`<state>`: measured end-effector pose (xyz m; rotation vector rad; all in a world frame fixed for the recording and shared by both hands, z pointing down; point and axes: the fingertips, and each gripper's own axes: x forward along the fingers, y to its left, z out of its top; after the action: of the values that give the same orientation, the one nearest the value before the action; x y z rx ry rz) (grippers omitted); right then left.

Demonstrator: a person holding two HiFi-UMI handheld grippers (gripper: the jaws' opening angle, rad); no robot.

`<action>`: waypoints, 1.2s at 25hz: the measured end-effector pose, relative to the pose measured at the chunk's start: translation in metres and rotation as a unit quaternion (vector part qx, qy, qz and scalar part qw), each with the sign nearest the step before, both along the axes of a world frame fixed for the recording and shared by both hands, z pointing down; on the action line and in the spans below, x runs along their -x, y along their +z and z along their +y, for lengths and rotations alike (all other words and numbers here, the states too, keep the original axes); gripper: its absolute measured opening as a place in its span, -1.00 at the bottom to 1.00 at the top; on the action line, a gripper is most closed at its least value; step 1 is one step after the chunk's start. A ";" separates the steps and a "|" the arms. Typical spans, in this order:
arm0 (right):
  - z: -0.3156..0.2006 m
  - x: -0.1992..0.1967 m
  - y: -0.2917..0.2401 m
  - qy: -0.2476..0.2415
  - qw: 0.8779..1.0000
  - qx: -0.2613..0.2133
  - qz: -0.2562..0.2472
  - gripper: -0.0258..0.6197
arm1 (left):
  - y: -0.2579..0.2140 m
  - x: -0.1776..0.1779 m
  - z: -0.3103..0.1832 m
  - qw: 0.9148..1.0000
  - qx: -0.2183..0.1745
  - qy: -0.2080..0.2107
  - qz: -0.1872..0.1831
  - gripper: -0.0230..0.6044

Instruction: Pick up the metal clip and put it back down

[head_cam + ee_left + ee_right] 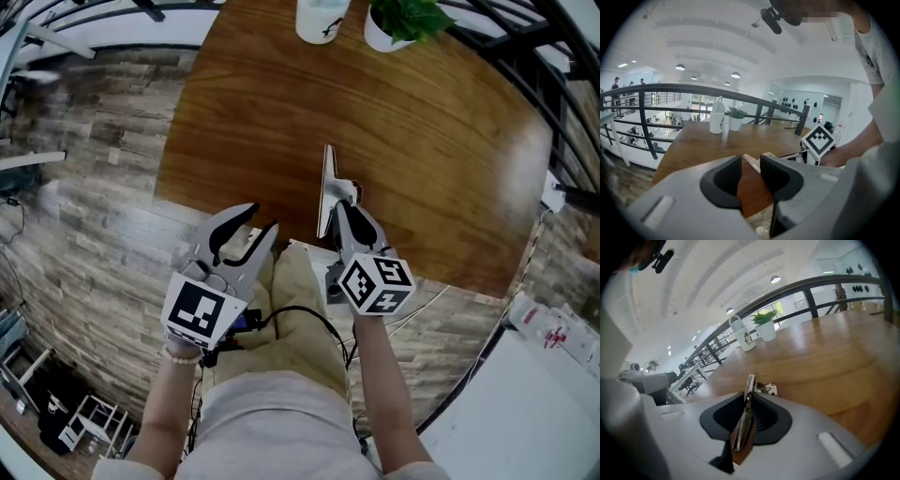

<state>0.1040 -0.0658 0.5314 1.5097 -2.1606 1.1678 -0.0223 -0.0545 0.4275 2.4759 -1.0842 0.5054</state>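
The metal clip (327,186), a long flat silvery piece, stands on its edge over the near part of the round wooden table (431,141). My right gripper (343,202) is shut on its near end. In the right gripper view the clip (745,411) is pinched upright between the dark pads of the right gripper (748,398). Whether the clip touches the tabletop I cannot tell. My left gripper (255,231) hovers at the table's near edge, left of the clip, open with nothing between its fingers; the left gripper view shows bare wood between the tips of this left gripper (751,167).
A white bottle (319,19) and a potted green plant (398,23) stand at the table's far side. A black railing (525,56) curves behind the table. The person's legs lie below the near edge. A white power strip (548,328) is on the floor at right.
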 end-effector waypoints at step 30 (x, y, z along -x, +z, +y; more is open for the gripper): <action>0.012 0.002 -0.046 -0.002 0.996 -0.054 -0.073 -0.73 | 0.072 -0.039 -0.028 0.976 0.147 0.006 0.162 -0.54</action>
<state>0.1023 -0.0538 0.4851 1.5063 -2.3567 1.2126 0.0167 -0.0824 0.4998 2.2065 -0.8014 0.2329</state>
